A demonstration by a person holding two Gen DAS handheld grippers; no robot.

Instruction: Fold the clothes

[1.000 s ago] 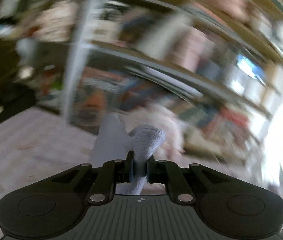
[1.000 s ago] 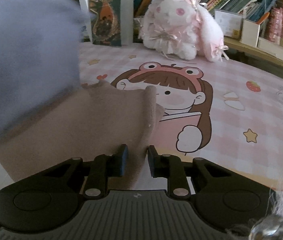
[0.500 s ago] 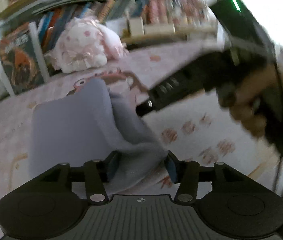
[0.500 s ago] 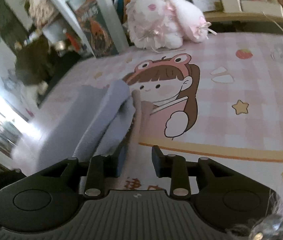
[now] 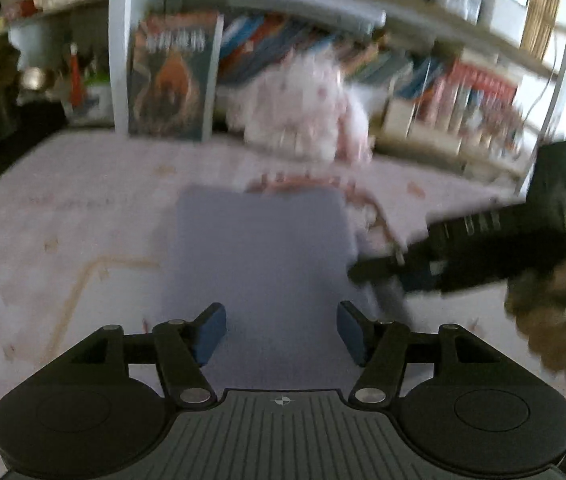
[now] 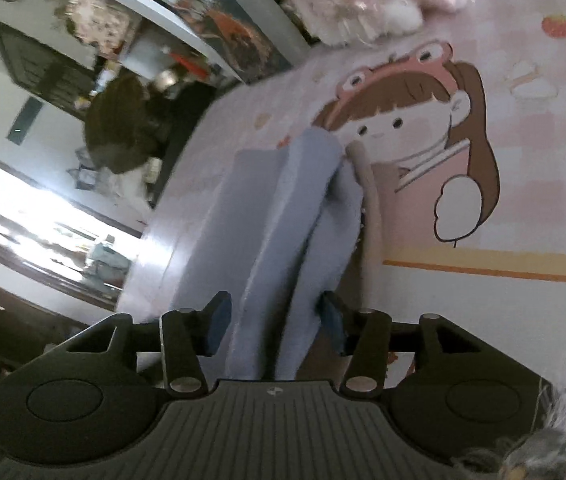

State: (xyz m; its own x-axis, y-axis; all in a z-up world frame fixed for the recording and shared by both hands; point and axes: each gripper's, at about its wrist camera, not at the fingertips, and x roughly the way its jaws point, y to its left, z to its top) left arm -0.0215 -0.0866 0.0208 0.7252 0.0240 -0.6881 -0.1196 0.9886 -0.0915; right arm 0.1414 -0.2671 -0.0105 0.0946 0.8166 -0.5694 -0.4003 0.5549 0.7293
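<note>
Blue cloth folded on the pink mat

The blue cloth (image 5: 259, 256) lies at 12 o'clock from the left gripper (image 5: 281, 334), jaws wide. The right gripper (image 6: 273, 322), at 3 o'clock, is wide around its edge.

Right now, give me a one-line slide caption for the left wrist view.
Open left gripper above the folded lavender cloth on the pink cartoon sheet, right gripper beside it.

Both wrist views closely overlook the blue garment (image 5: 259, 256).
</note>
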